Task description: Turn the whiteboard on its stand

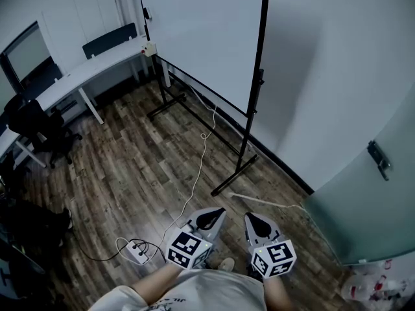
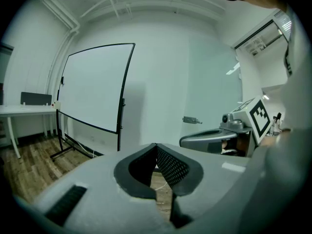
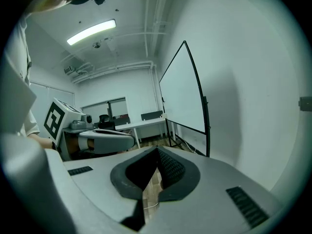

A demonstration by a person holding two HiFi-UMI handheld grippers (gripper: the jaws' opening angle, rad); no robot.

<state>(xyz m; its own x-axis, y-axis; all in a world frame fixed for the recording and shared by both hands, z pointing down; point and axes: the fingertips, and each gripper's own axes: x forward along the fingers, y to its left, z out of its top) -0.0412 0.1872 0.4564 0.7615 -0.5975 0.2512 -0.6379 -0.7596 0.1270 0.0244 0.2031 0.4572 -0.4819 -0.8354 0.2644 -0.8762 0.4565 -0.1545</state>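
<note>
Black-framed whiteboard (image 1: 201, 37) stands untouched at the floor's far edge; left gripper (image 1: 211, 218) and right gripper (image 1: 257, 223), jaws together and empty, hang well short of it.

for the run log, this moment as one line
stage: before contact | left gripper: shut, empty | right gripper: shut, empty | whiteboard: on stand, ahead, untouched

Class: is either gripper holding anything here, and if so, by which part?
Nothing is held. The left gripper and the right gripper are both shut with nothing between their jaws, well apart from the whiteboard.
</note>
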